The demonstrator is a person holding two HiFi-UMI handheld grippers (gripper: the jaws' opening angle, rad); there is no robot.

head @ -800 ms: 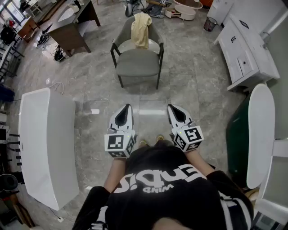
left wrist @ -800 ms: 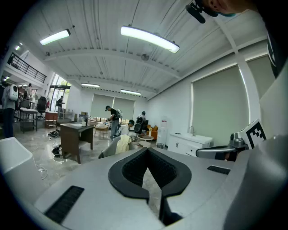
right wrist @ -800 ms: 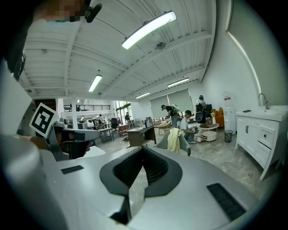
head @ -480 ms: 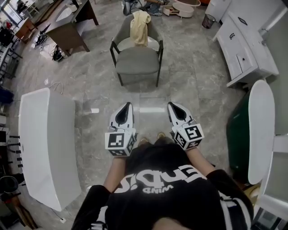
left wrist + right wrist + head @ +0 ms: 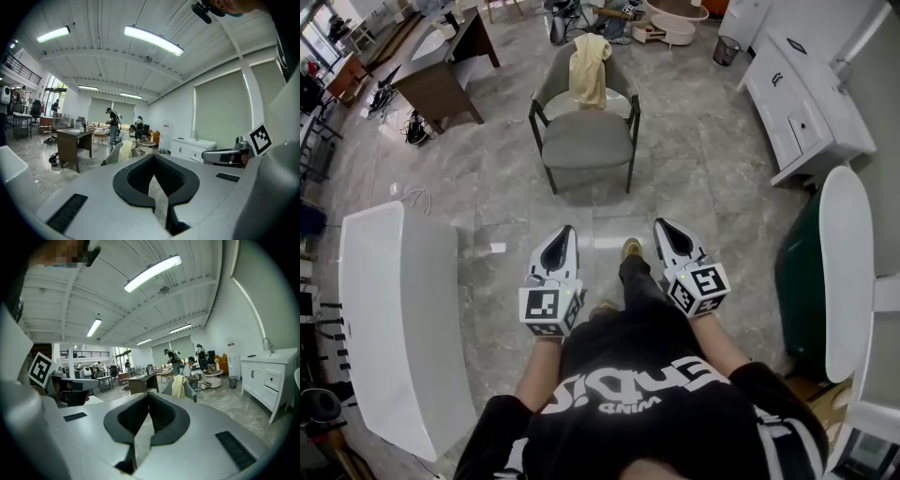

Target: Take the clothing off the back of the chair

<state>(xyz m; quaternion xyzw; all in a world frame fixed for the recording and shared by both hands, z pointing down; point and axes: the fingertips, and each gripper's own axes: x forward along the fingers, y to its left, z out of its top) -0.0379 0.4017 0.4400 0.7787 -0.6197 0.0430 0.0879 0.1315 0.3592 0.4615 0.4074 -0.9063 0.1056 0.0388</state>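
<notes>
A pale yellow piece of clothing [image 5: 589,70] hangs over the back of a grey armchair [image 5: 586,136] with dark legs, some way ahead on the marble floor. My left gripper [image 5: 563,234] and right gripper [image 5: 663,228] are side by side at waist height, pointing at the chair and well short of it. Both are shut with nothing between the jaws. The left gripper view shows the clothing [image 5: 125,151] far off beyond the closed left gripper [image 5: 152,157]. In the right gripper view the clothing [image 5: 178,386] hangs beyond the closed right gripper [image 5: 149,393].
A long white table [image 5: 398,319] stands at my left, a brown desk [image 5: 441,80] at the far left. White cabinets [image 5: 806,103] line the right wall, with a green and white unit [image 5: 839,272] nearer. People stand around a low round table [image 5: 213,373] behind the chair.
The person has stepped forward: a foot now shows between the grippers, and the floor has slid back under them. Both grippers stay shut and side by side.
</notes>
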